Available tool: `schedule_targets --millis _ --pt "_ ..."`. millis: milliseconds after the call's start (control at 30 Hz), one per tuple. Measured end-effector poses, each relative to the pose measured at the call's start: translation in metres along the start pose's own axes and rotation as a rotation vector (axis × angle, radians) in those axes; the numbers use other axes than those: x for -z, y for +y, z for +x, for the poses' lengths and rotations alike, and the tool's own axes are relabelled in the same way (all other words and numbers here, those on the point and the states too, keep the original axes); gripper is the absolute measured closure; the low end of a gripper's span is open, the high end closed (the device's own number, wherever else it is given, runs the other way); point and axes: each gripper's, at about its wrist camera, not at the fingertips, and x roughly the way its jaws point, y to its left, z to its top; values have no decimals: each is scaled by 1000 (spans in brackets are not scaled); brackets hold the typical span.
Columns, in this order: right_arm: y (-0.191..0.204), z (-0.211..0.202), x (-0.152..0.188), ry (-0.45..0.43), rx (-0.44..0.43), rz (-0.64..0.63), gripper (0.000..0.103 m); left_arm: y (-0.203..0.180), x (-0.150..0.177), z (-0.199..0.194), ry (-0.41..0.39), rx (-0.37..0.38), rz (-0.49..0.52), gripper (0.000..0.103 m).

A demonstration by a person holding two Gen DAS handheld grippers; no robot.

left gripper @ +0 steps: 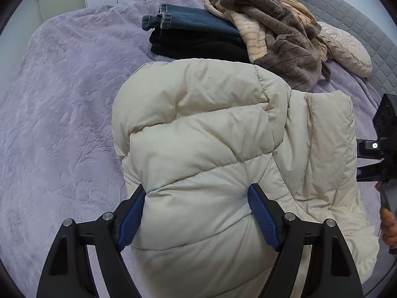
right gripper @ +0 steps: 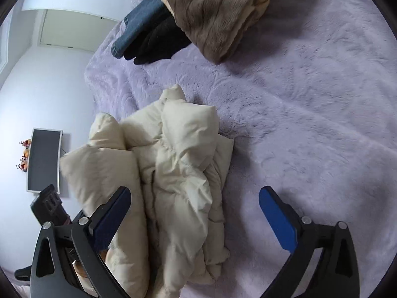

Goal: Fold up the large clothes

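A cream puffer jacket [left gripper: 198, 129] lies folded on the lilac bed cover [left gripper: 62, 124]. My left gripper [left gripper: 198, 198] is shut on a thick padded fold of it, and the fabric bulges between the blue pads [left gripper: 134, 213]. In the right wrist view the jacket [right gripper: 178, 154] is a bunched heap. My right gripper [right gripper: 196, 198] stands wide open above its right part and the cover, with neither pad touching fabric. The right gripper's body [left gripper: 382, 149] and a hand [left gripper: 388, 223] show at the left view's right edge.
A stack of folded jeans and black garments [left gripper: 198, 32] sits further back, with a brown fleece robe [left gripper: 273, 24] draped partly over it. Behind them lie a cream pillow [left gripper: 347, 49] and a grey quilted headboard [left gripper: 335, 5]. A dark screen [right gripper: 44, 159] hangs on the wall.
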Motion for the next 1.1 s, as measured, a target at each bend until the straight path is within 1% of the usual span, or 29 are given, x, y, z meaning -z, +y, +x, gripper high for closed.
schedule_targets --millis 67,167,233,333,400,467,533,600,700,733,767,867,1000,1033,1067,1100 --pt "5 -14 5 -17 -14 8 0 -2 0 0 1 -3 4 23" --pt "26 -16 10 1 -4 -27 0 -3 -1 0 5 -10 9 23" --pt "41 -8 11 28 46 -56 0 -3 -1 1 7 -13 10 23" --pt "58 19 3 73 113 -51 0 -3 -2 0 10 -13 9 23" --pt "54 31 1 85 187 -52 0 -2 -2 0 9 -12 6 23" --pt "46 44 0 101 207 -36 0 -2 -2 1 8 -10 4 23" --pt "36 57 -2 117 184 -11 0 0 -2 1 5 -7 0 23" --pt "25 71 -5 132 135 26 0 2 -1 2 4 -7 -6 23" --pt "6 92 -5 168 -16 100 0 7 -1 3 8 -6 -22 23" --pt "0 99 -4 180 -58 122 0 9 -2 2 11 -4 -28 23" --pt "-4 105 -4 186 -83 129 0 11 -2 1 16 0 -34 23" --pt "-7 110 -4 187 -106 100 0 24 -4 -7 25 28 -59 23" --pt "-6 112 -4 189 -121 70 0 53 -1 -21 38 73 -120 22" --pt "-5 114 -4 189 -122 66 0 61 1 -23 49 84 -142 18" --pt "-5 114 -3 187 -123 62 0 69 3 -26 58 88 -166 6" --pt "-6 114 -3 185 -124 60 0 77 6 -29 53 88 -189 1"
